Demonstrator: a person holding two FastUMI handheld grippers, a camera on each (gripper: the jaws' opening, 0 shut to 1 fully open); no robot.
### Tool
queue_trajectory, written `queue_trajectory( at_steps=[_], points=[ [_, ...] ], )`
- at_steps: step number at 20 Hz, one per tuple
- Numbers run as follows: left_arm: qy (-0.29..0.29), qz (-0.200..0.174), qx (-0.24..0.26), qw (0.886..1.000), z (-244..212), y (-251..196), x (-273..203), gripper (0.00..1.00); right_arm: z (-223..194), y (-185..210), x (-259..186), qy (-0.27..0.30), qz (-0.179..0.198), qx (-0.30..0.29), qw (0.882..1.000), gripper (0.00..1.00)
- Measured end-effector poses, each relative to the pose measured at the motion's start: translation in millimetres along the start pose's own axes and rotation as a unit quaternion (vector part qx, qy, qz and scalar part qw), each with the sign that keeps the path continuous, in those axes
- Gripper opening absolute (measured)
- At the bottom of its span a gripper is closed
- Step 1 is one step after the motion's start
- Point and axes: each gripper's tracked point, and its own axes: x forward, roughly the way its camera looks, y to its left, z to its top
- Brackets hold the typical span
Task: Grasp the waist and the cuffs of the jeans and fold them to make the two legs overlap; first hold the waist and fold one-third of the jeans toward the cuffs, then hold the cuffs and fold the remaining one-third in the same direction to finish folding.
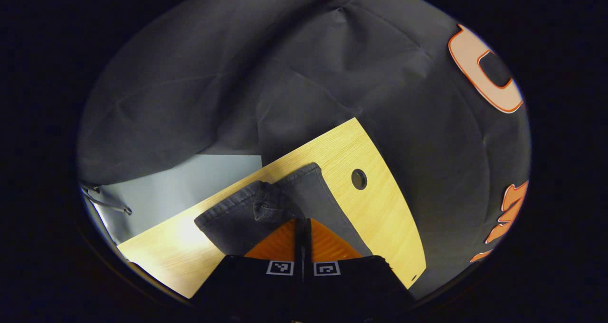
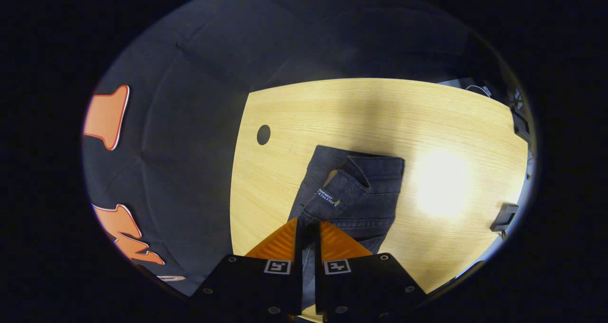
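Note:
Dark jeans lie on the wooden table. In the left gripper view the hemmed cuffs sit just beyond my left gripper, one cuff bunched and raised. Its fingers stand pressed together with the leg fabric pinched between them. In the right gripper view the waist end, with a small label and a turned-over waistband, lies ahead of my right gripper. A strip of denim runs between that gripper's two fingers, which are shut on it.
A round cable hole sits near the table's edge beside the jeans. Bare tabletop stretches beyond the waist. A small black clamp sits at the table's right edge. Grey floor lies past the table.

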Motion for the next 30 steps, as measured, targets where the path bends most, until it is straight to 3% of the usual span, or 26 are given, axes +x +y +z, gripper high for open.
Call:
queue_trajectory(
  at_steps=[5, 11, 13, 15, 17, 19, 20, 21, 22, 24, 26, 28, 30],
  points=[
    [0.022, 0.034, 0.028, 0.999, -4, -4, 30, 0.01, 2, 9, 35, 0.022, -0.022, 0.005, 0.999, 0.11],
    [0.036, 0.040, 0.001, 0.999, 1, -6, 54, 0.05, 5, 12, 51, 0.062, -0.034, 0.067, 0.995, 0.11],
    [0.025, 0.018, 0.011, 0.999, 9, -16, 51, 0.19, 6, 16, 55, 0.061, -0.028, 0.063, 0.996, 0.11],
    [-0.015, 0.004, 0.043, 0.999, 31, -26, 47, 0.46, 9, 20, 52, 0.050, -0.014, 0.052, 0.997, 0.13],
    [-0.028, -0.006, 0.071, 0.997, 38, -35, 37, 0.67, 17, 36, 51, 0.030, 0.019, 0.048, 0.998, 0.21],
    [-0.034, -0.022, 0.095, 0.995, 37, -50, 19, 0.78, 29, 46, 42, 0.006, 0.039, 0.027, 0.999, 0.25],
    [-0.042, -0.029, 0.106, 0.993, 39, -55, 13, 0.82, 29, 42, 36, 0.001, 0.039, 0.011, 0.999, 0.36],
    [-0.053, -0.036, 0.118, 0.991, 42, -62, 9, 0.88, 30, 40, 31, -0.008, 0.039, -0.004, 0.999, 0.29],
    [-0.063, -0.043, 0.134, 0.988, 44, -67, 1, 0.94, 28, 37, 27, -0.014, 0.036, -0.019, 0.999, 0.45],
    [-0.080, -0.053, 0.173, 0.980, 42, -75, -14, 0.94, 27, 19, 18, -0.029, 0.015, -0.058, 0.998, 0.75],
    [-0.110, -0.059, 0.219, 0.968, 39, -83, -33, 0.97, 24, -2, 11, -0.041, -0.011, -0.105, 0.994, 0.88],
    [-0.149, -0.066, 0.255, 0.953, 39, -94, -48, 0.96, 19, -17, 6, -0.049, -0.026, -0.137, 0.989, 0.91],
    [-0.208, -0.039, 0.272, 0.939, 44, -96, -71, 0.98, 15, -32, 5, -0.057, -0.037, -0.158, 0.985, 0.94]
  ],
)
